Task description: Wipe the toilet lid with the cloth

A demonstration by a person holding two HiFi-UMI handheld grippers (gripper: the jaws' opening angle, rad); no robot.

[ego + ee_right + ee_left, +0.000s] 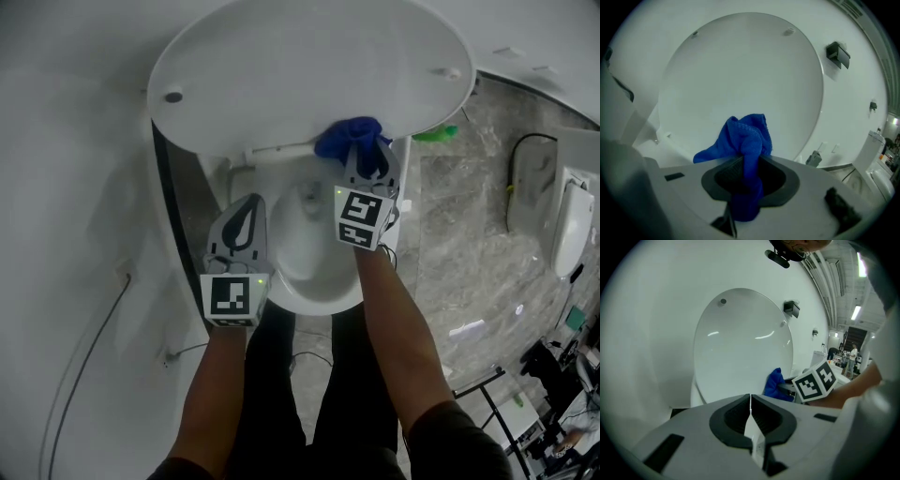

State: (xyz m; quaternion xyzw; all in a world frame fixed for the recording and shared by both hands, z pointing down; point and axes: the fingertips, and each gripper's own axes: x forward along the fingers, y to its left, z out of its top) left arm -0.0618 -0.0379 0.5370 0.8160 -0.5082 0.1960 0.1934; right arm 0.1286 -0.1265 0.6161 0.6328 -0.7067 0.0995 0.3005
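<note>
Toilet lid (309,66) raised against wall (647,333); blue cloth (352,139) clamped in right tool (367,161); left tool (248,211) closed, empty.

Cool, even light fills all three views, and the head view is somewhat dim and soft. Both gripper views bulge strongly and fall to black at the corners. Faint glare streaks lie on the raised toilet lid (740,343). Ceiling strip lights (855,312) glow at the right, and the near foreground is blurred.
</note>
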